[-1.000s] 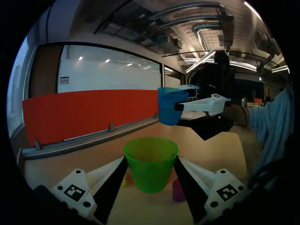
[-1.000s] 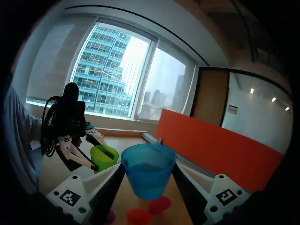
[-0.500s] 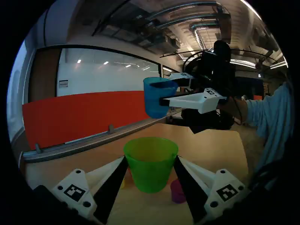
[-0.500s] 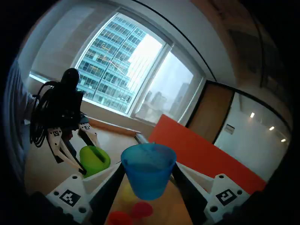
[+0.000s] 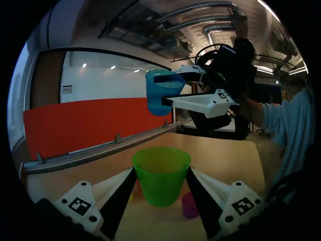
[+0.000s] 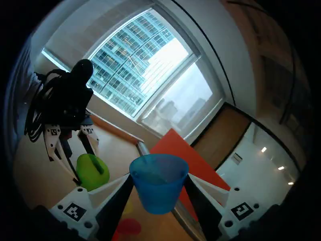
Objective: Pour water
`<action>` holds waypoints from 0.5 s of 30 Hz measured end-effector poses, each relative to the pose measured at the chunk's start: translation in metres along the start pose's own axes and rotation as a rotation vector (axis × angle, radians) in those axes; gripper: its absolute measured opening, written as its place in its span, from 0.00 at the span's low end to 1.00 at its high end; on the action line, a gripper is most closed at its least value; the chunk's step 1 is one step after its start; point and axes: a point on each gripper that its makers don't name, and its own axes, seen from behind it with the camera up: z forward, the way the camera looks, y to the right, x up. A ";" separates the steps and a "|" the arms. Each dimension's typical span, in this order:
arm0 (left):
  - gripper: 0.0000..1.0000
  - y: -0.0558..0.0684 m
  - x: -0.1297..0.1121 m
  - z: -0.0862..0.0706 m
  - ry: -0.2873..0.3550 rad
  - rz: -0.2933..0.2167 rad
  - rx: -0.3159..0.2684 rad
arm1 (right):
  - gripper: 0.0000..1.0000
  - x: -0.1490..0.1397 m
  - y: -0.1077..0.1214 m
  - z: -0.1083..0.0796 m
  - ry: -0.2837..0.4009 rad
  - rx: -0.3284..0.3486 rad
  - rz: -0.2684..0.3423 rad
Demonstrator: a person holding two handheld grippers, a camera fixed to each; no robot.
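Left gripper view: the left claw point(image 5: 161, 170) is clenched on a green cup point(image 5: 161, 176), with one finger point(image 5: 120, 193) pressed to each side of the cup wall. The cup is upright, its mouth open upward, and is held above the pale wooden worktop point(image 5: 228, 154). Beyond and higher up, the right claw point(image 5: 168, 86) grips a blue cup point(image 5: 161, 94) between its white fingers. This cup is well clear of the green cup and not touching it, set a little to the left of it in the picture, and it leans slightly. A hand with a light blue sleeve point(image 5: 289, 120) holds the right claw from the right edge. A small purple cup point(image 5: 188, 205) stands on the worktop just right of the green cup's base. An orange panel point(image 5: 80, 124) runs along the far side of the worktop. Right gripper view: the blue cup point(image 6: 159, 184) sits centred between the right claw's two fingers, both pressed against it. What it contains cannot be told with certainty. Farther off at lower left, the left claw point(image 6: 89, 170) holds the green cup point(image 6: 91, 172), seen here from above and to the side, and the two cups are apart. A large window point(image 6: 132, 84) fills the background, and a red round object point(image 6: 127, 227) lies on the worktop below the blue cup.
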 end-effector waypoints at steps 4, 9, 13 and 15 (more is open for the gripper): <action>0.85 0.000 0.002 0.000 0.005 -0.003 0.002 | 0.89 0.005 0.004 0.005 0.002 -0.002 -0.054; 0.85 0.000 0.003 0.000 0.011 -0.013 0.000 | 0.89 0.009 0.007 0.011 0.003 -0.003 -0.108; 0.85 -0.001 0.003 0.000 0.011 -0.014 0.000 | 0.89 0.012 0.011 0.016 0.000 -0.006 -0.154; 0.85 -0.001 0.003 0.000 0.012 -0.015 -0.001 | 0.89 0.013 0.013 0.018 -0.002 -0.008 -0.175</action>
